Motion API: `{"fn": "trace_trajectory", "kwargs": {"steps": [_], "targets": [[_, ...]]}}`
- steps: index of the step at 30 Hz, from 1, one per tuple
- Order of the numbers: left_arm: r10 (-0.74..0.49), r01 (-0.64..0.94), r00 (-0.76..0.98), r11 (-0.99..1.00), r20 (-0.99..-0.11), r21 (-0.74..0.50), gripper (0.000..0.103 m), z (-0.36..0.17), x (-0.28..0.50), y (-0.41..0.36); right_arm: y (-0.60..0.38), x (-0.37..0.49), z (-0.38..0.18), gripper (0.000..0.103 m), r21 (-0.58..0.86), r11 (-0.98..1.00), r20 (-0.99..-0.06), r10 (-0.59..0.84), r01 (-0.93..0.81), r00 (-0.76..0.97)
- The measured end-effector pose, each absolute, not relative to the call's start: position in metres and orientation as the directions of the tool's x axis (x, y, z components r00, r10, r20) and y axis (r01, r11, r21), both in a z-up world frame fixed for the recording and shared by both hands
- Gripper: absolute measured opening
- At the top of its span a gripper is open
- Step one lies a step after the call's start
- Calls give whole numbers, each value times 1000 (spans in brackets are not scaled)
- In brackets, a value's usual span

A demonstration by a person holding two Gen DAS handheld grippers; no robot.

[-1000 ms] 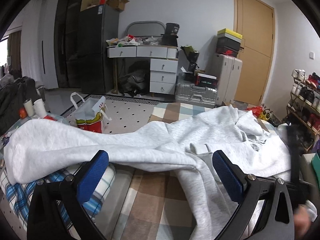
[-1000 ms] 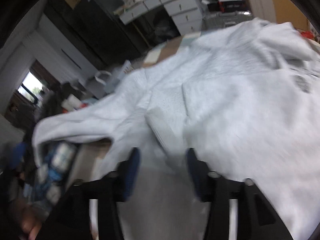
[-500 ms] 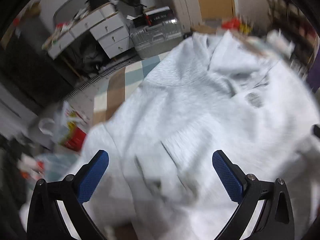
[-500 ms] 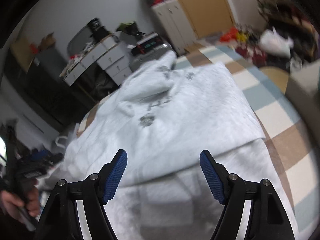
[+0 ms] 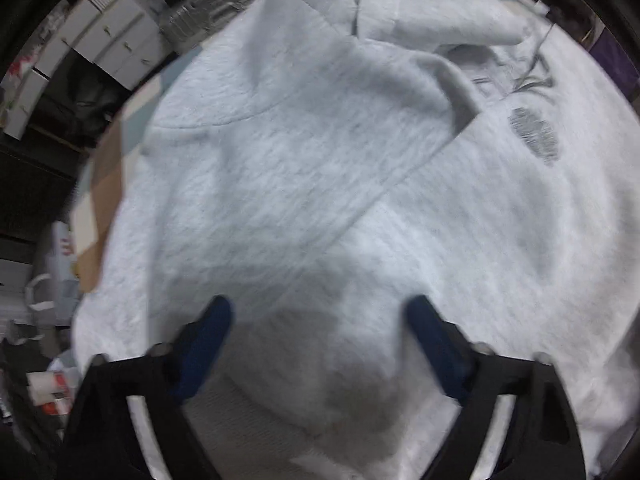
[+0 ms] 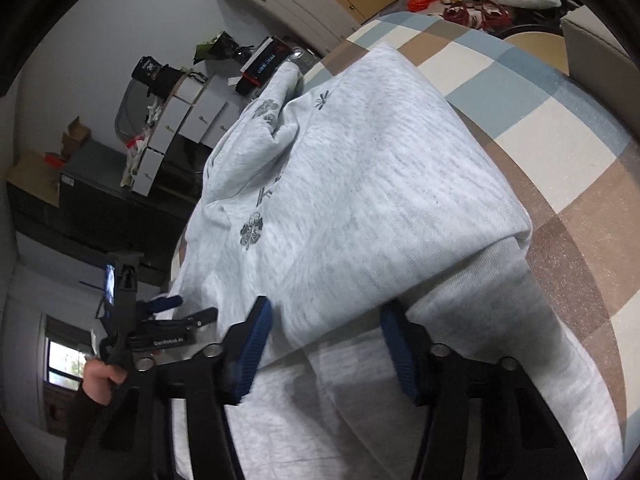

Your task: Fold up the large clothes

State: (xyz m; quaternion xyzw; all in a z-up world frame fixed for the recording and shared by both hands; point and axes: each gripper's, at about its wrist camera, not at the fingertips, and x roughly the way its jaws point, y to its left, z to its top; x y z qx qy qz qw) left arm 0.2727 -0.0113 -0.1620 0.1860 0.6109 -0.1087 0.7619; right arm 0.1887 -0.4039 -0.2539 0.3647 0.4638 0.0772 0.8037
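A second ago the left view looked level across the room over a spread-out sleeve, and now it looks steeply down onto the body of the large pale grey fleece sweatshirt (image 5: 320, 184), which fills nearly the whole picture; the sleeve lies folded diagonally across the chest. The right view has swung from the sleeve side to the hem end of the garment (image 6: 360, 184), which lies on a bed with a checked brown, blue and cream cover (image 6: 560, 128). The left gripper (image 5: 318, 320) has narrowed from its wide spread a second ago and its blue-padded fingers (image 5: 204, 340) are closing, with a raised hump of the grey fabric between them; the picture is blurred and I cannot tell whether the pads press on the cloth yet. The right gripper (image 6: 324, 332) is closing too, its blue fingers (image 6: 252, 348) straddling the folded edge above the ribbed hem, the left pad against the fabric. In the right view the person's hand (image 6: 100, 376) grips the left tool's handle beside the sweatshirt
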Motion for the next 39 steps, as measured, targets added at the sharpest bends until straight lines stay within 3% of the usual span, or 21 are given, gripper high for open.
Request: {"fn": "trace_trajectory", "kwargs": {"steps": [1, 2, 3, 4, 5, 10, 19, 23, 28, 31, 32, 33, 34, 35, 37, 39], "targets": [[25, 402, 215, 909, -976, 112, 52, -162, 270, -10, -405, 191, -256, 41, 663, 718, -685, 466, 214, 559], [7, 414, 210, 905, -978, 95, 45, -162, 267, -11, -405, 193, -258, 36, 669, 710, -682, 469, 220, 561], [9, 425, 216, 900, -976, 102, 30, -162, 264, -12, -407, 195, -261, 27, 687, 691, -671, 483, 226, 563], [25, 431, 226, 894, -974, 123, 9, -160, 263, -15, -409, 196, -265, 19, 713, 661, -653, 508, 231, 562], [60, 438, 237, 884, -970, 162, 3, -162, 259, -15, -410, 197, -268, 17, 728, 642, -645, 522, 240, 558], [59, 403, 236, 903, -970, 152, 2, -153, 256, -8, -411, 193, -265, 8, 720, 652, -645, 503, 237, 575], [74, 326, 277, 931, -958, 166, 2, -130, 267, -1, -406, 190, -264, 6, 640, 719, -712, 422, 272, 561], [124, 295, 244, 935, -962, 196, 2, -162, 273, 5, -402, 193, -270, 6, 568, 777, -766, 376, 273, 522], [175, 306, 281, 916, -944, 261, 6, -154, 272, -3, -391, 194, -264, 10, 454, 865, -808, 297, 216, 509], [106, 246, 374, 946, -921, 209, 10, -114, 263, 3, -386, 191, -257, 16, 406, 892, -819, 258, 200, 513], [56, 232, 426, 958, -903, 169, 15, -100, 255, 5, -386, 190, -256, 18, 406, 892, -818, 257, 200, 515], [25, 236, 438, 961, -898, 142, 38, -96, 251, 5, -386, 188, -252, 22, 410, 890, -814, 258, 199, 520], [-21, 255, 430, 962, -902, 100, 70, -98, 246, 2, -386, 185, -247, 25, 415, 889, -806, 260, 193, 532], [-40, 268, 418, 960, -908, 81, 77, -107, 248, 0, -384, 183, -243, 27, 415, 890, -801, 258, 190, 540], [2, 295, 380, 947, -925, 123, 77, -134, 252, -12, -379, 178, -232, 28, 401, 898, -789, 239, 180, 566], [120, 300, 293, 930, -948, 211, 75, -175, 251, -20, -374, 172, -223, 29, 376, 911, -778, 212, 169, 592]]}}
